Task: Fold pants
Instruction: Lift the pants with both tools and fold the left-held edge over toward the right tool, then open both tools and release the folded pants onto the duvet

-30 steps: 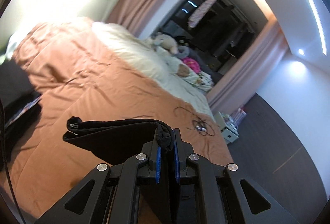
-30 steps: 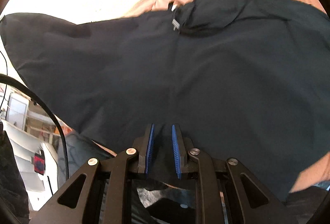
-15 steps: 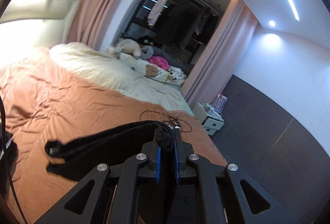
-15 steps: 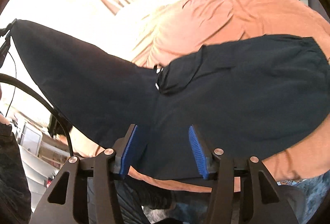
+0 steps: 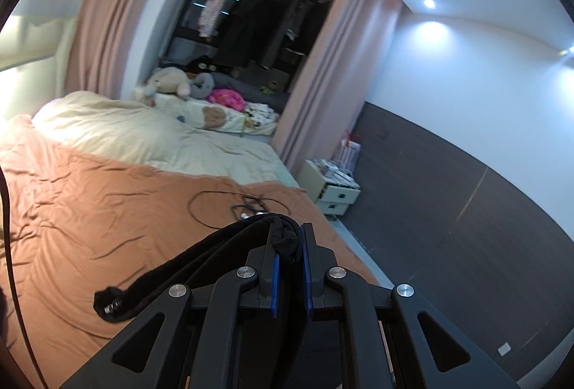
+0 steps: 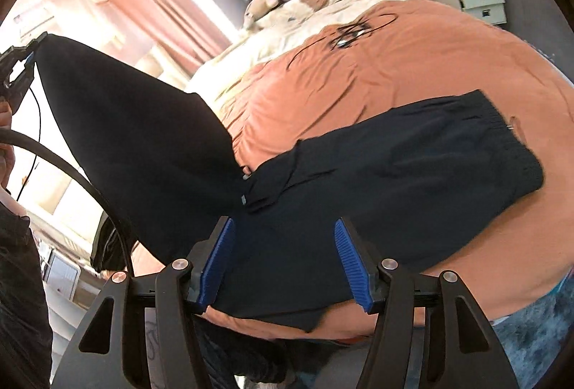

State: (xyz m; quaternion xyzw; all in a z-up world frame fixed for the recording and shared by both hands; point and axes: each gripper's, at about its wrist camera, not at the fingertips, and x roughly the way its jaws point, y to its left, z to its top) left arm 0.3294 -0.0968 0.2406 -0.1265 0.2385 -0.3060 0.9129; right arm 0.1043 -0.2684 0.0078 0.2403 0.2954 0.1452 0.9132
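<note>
Pants mid-fold on the orange bed, one end held up.

The left gripper [image 5: 290, 247] pinches a bunched end of the black pants [image 6: 376, 195], lifting it to the near left; the right gripper [image 6: 285, 263] hovers spread and empty over the middle. The waistband end lies flat on the orange bedspread [image 6: 394, 66], to the right. The pants' long axis runs left to right across the near edge. The fold looks barely begun: the raised end remains to be laid over.

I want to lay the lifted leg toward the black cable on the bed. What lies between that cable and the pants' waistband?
Only bare orange bedspread separates the cable from the pants, as the right wrist view shows.
</note>
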